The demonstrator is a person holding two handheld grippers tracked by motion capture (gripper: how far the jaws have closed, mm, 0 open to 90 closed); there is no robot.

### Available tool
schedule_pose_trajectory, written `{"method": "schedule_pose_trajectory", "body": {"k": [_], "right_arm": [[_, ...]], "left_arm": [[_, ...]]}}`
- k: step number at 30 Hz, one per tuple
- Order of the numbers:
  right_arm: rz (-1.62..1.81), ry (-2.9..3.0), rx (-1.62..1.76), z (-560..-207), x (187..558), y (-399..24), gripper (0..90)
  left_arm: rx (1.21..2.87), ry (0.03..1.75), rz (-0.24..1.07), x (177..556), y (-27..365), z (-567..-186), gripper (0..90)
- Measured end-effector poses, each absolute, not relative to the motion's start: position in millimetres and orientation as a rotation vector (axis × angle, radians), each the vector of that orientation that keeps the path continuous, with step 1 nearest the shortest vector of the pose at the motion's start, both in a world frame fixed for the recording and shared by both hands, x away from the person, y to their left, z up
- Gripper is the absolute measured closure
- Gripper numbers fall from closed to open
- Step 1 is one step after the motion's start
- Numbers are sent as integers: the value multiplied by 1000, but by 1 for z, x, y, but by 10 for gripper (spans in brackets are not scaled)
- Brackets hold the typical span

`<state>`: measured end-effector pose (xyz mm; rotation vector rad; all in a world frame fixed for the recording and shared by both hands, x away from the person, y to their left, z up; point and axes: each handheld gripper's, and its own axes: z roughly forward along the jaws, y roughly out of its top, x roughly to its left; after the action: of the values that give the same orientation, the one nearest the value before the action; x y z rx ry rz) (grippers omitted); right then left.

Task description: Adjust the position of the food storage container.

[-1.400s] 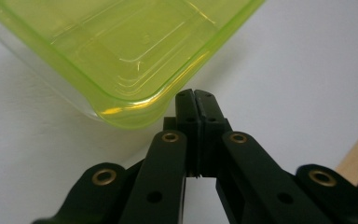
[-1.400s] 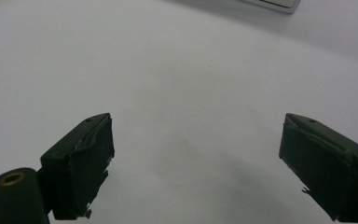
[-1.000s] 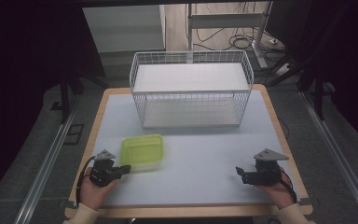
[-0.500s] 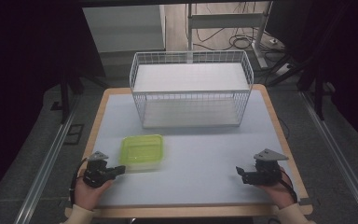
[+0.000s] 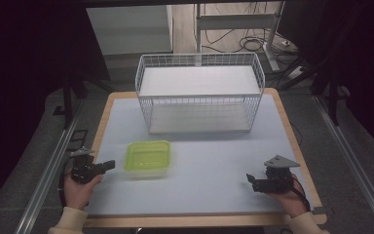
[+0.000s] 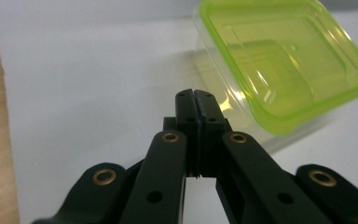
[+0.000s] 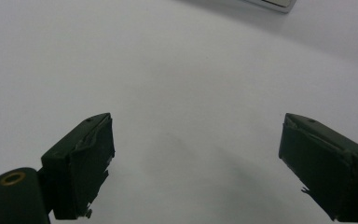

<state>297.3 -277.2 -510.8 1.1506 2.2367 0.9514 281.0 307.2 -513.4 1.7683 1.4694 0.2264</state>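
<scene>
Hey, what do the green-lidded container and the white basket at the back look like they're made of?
The container looks like plastic: a glossy, see-through lime-green lid with moulded ridges and bright glints, over what seems a clear plastic base. The basket looks like metal wire with a smooth white coating, going by its thin, even grid of rods; the coating type can't be told.

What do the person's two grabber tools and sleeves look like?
Both grippers, left gripper and right gripper, are black with flat jaws and brass-coloured rivets. A grey three-cornered plate tops the right one. Black cables trail from them. The sleeves are cream.
</scene>
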Motion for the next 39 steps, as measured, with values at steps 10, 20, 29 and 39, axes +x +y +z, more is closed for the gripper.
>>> {"method": "schedule_pose_trajectory", "body": {"k": [10,20,29,39], "right_arm": [[977,2238,1161,-510,297,-277,104],[980,2222,1171,-508,296,-280,105],[983,2224,1162,-507,294,-278,105],[990,2212,1165,-505,294,-280,105]], "left_arm": [[1811,1458,150,317,287,-515,900],[1847,1451,144,322,279,-518,900],[1845,1428,119,322,272,-517,900],[1862,1413,119,323,263,-516,900]]}}
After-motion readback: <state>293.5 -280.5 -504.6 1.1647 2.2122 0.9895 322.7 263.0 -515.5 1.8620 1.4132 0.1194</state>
